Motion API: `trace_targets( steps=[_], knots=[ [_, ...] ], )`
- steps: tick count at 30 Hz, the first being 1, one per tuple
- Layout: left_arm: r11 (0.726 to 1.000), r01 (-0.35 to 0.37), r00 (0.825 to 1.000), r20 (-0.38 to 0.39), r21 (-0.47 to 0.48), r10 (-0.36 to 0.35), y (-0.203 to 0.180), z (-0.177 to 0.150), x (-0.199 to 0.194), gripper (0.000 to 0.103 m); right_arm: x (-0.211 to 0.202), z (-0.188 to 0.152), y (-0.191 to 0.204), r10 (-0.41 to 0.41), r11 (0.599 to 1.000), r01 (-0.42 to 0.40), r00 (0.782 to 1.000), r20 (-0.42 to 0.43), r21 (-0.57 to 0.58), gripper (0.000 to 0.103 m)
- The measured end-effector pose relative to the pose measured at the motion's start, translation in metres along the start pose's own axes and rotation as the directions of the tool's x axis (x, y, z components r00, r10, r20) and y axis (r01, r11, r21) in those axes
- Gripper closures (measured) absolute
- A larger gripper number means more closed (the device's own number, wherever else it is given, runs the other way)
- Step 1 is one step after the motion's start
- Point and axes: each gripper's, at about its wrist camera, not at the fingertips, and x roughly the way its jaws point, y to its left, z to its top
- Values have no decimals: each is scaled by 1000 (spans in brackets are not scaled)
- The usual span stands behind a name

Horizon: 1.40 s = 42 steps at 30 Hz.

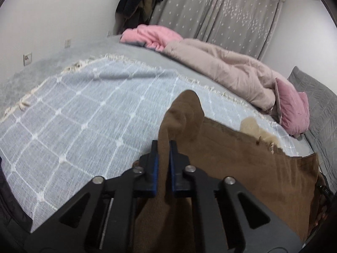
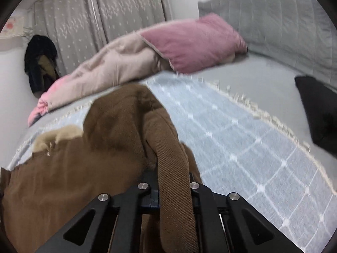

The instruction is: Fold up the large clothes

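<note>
Clamped between the blue pads of the left hand-held gripper (image 1: 162, 145), a fold of the brown garment (image 1: 242, 158) rises in a peak just beyond the fingertips, with the jaws closed tight on the cloth. From that pinch the garment spreads to the right across the bed, its lighter tan lining (image 1: 256, 129) showing at the far edge. In the right wrist view the right hand-held gripper (image 2: 173, 177) is likewise closed on the same brown garment (image 2: 94, 147): a thick ribbed band of it runs straight down between the 2 fingers and hides their tips, while the rest bunches up in front and drapes away to the left. Under the garment lies a pale blue throw (image 1: 73, 116) with a white grid pattern and a cream fringe, spread flat on the grey bed (image 1: 130, 52). Farther back a beige quilt (image 1: 227, 69) is heaped along the bed, with a pink blanket (image 1: 151, 34) at one end and a pink pillow (image 2: 193, 42) at the other. Behind the pillow stands a grey quilted headboard (image 2: 284, 21). A black item (image 2: 318, 109) lies near the right edge of the bed. Grey patterned curtains (image 1: 221, 10) hang behind, and dark clothes (image 1: 139, 2) hang beside them against the white wall.
</note>
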Motion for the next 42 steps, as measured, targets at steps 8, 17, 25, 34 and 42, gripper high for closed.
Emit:
trace_targets(
  steps=[8,17,25,34,42],
  knots=[
    [990,-27,968,250,138,-9,-31,31,-36,96,-44,36,23,12,1000,-12,967,254,0,98],
    [976,-190,968,-184,-106,169,44,9,82,72,73,2,-48,48,962,-12,991,-129,272,65],
    [988,-143,986,-99,-61,136,6,21,26,46,18,24,-30,-50,984,54,998,-29,168,56],
    [978,81,986,-158,191,-51,-81,-40,24,25,5,-28,81,155,973,-185,968,-199,-140,41],
    [957,26,966,-254,288,50,-50,-52,32,33,29,-42,-16,25,988,-54,980,-196,-144,41]
  ],
)
